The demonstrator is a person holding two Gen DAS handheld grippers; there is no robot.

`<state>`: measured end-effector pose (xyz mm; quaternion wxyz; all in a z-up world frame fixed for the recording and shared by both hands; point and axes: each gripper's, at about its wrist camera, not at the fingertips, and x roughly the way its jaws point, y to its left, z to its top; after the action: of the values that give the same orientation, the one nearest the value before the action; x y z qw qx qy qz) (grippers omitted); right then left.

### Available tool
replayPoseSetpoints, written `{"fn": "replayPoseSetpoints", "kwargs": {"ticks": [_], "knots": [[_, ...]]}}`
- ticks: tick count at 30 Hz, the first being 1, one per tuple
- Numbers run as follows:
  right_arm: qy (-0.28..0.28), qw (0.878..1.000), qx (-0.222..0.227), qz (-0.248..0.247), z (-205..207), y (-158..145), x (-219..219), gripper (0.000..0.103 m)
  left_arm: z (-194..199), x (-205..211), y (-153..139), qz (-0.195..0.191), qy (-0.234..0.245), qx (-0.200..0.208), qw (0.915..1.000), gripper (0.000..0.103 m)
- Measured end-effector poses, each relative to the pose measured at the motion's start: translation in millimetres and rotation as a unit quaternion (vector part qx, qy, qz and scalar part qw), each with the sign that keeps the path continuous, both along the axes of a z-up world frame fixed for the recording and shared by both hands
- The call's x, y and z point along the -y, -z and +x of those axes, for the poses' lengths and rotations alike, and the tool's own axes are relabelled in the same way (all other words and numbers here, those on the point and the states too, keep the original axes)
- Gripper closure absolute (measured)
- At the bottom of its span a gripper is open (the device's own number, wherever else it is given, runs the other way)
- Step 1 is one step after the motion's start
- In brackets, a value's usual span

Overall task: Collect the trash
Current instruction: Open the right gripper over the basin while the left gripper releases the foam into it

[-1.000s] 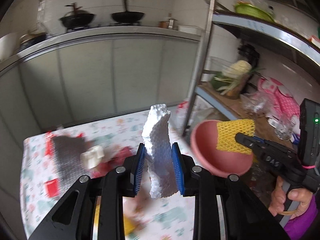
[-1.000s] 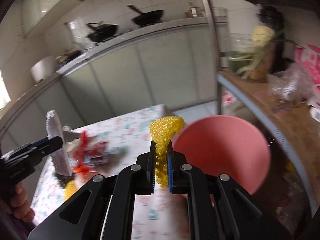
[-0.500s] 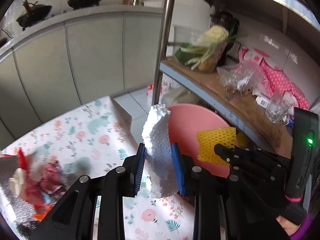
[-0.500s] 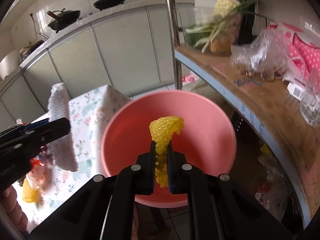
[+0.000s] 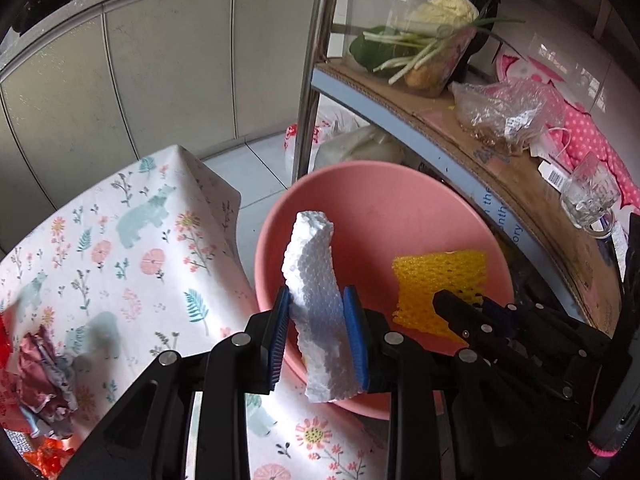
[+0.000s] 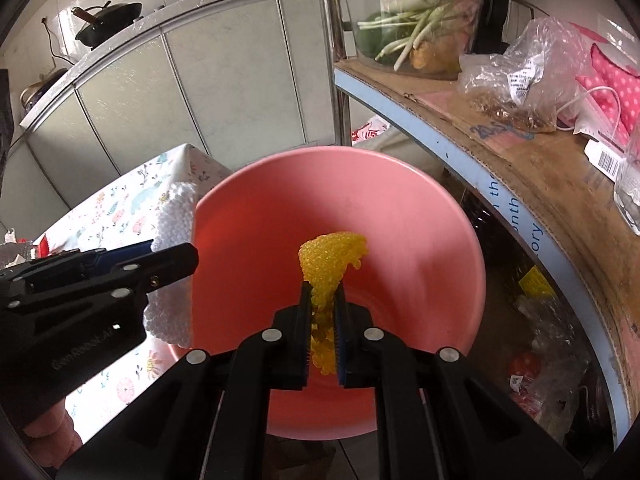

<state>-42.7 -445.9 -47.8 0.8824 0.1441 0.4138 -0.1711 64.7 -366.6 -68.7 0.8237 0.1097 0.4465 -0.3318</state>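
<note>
Trash in both my grippers, right over the pink bowl [image 6: 400, 208]. My left gripper [image 5: 318, 336] is clamped on a strip of white foam [image 5: 316, 304], standing nearly upright between the blue pads [image 5: 356, 336], its top end poking up in front of the bowl's near rim. My right gripper [image 6: 323, 326] is squeezed tight on a piece of yellow foam net [image 6: 330, 260], and that net hangs above the inside of the bowl, which looks bare from here. From the left camera the net shows as a flat yellow square against the bowl's far wall, so both pieces sit side by side over it, apart from each other. The bowl sits beside the corner of the table, which wears a flowered cloth [image 5: 132, 248], and below a cardboard-lined shelf [image 6: 532, 152] with greens and plastic bags on it. More crumpled scraps [image 5: 40, 376] lie on the cloth at the left edge, blurred, maybe wrappers. My fingers [image 6: 52, 436] show under the left gripper's handle.
</note>
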Motion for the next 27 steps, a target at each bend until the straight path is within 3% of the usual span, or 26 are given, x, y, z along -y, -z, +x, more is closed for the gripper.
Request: {"fn": "replayPoseSetpoints", "kwargs": {"ticks": [13,18,27], "knots": [[0.006,1.000,-0.002,-0.007,-1,3,2,0.093,-2,8,17,0.022,-0.001,0.000,0.9998,0.073],[0.013,1.000,-0.001,-0.011,-2,1,2,0.092,-6,9,13,0.023,0.009,0.003,0.9997,0.061],[0.018,1.000,0.014,-0.017,-8,-10,1,0.073,-8,-3,1,0.019,-0.002,0.015,0.9997,0.057]]}}
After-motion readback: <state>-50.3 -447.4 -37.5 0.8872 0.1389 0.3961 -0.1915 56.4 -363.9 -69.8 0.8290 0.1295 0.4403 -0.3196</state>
